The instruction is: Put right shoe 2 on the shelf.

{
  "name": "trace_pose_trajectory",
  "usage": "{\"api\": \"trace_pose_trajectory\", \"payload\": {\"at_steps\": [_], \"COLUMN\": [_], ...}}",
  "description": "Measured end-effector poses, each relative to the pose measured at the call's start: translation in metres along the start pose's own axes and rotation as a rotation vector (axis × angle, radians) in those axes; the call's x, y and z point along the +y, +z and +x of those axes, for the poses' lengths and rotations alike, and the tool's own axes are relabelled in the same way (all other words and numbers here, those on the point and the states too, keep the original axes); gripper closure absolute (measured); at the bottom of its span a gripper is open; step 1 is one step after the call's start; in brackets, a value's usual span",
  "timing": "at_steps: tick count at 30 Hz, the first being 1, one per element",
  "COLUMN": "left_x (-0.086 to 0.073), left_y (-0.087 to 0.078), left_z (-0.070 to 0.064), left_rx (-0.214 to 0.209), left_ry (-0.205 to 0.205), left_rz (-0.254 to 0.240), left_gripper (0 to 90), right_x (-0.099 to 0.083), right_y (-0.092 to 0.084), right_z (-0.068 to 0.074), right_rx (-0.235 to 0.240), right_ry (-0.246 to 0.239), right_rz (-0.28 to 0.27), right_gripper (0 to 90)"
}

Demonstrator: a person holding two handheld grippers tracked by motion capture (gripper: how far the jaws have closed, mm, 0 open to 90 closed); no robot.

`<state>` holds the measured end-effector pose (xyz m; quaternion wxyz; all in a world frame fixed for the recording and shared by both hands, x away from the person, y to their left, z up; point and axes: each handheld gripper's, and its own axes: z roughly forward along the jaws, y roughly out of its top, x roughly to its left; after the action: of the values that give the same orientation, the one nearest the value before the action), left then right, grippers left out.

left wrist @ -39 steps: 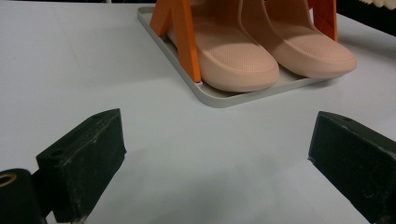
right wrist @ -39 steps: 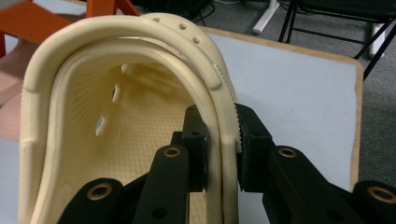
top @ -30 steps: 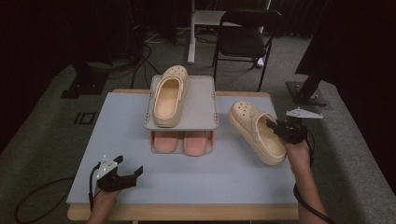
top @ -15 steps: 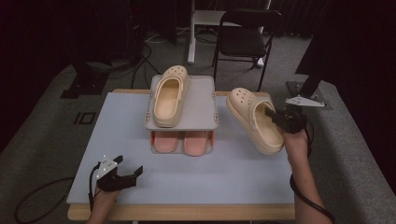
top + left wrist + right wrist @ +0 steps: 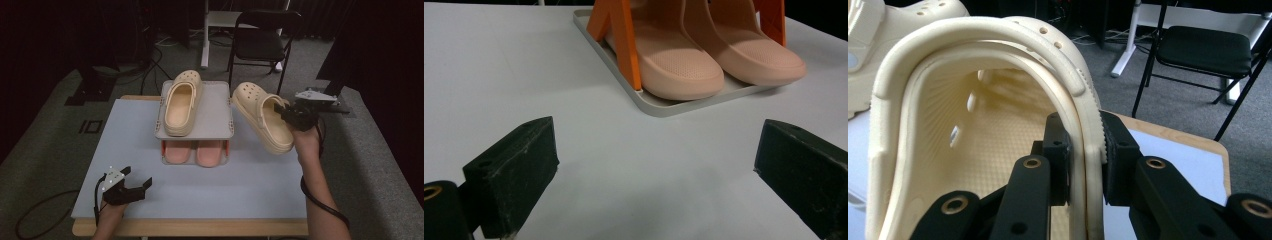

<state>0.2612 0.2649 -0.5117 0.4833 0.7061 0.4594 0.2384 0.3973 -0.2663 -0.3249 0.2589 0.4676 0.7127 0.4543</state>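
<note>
While the second cream clog (image 5: 262,122) hangs off the table (image 5: 125,150) at three o'clock of the rack's top shelf (image 5: 217,107), the right gripper (image 5: 286,112) clamps its side wall — placement outstanding. One cream clog (image 5: 181,101) already shelved; pink pair (image 5: 196,151) below. Left gripper (image 5: 136,184) idle, jaws apart.

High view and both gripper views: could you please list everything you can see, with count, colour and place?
Clog on rack: one, cream, on the rack's top shelf, left half.
Held clog: one, cream, right of the rack, its rim pinched.
Pink shoes: two, side by side on the bottom shelf.
Rack: one, grey shelves, orange legs, mid-table.
Table: one, pale top.
Chair: one, black, behind the table.
Left tongs: black, open, near the front left edge.
Right tongs: black, shut on the held clog.
</note>
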Motion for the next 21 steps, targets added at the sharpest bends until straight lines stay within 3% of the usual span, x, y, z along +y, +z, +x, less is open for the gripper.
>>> {"api": "trace_pose_trajectory", "payload": {"at_steps": [15,21], "left_x": [0.000,0.001], "left_y": [-0.002,-0.002], "left_z": [0.002,0.003], "left_rx": [-0.002,-0.002], "left_ry": [-0.005,-0.009], "left_rz": [-0.007,-0.011], "left_gripper": [3.5,3.6], "right_x": [0.020,0.031], "right_y": [0.024,0.032], "right_z": [0.027,0.039], "right_rx": [0.015,0.001], "right_ry": [-0.005,-0.016], "right_rz": [-0.002,-0.002], "right_gripper": [76.2,76.1]}}
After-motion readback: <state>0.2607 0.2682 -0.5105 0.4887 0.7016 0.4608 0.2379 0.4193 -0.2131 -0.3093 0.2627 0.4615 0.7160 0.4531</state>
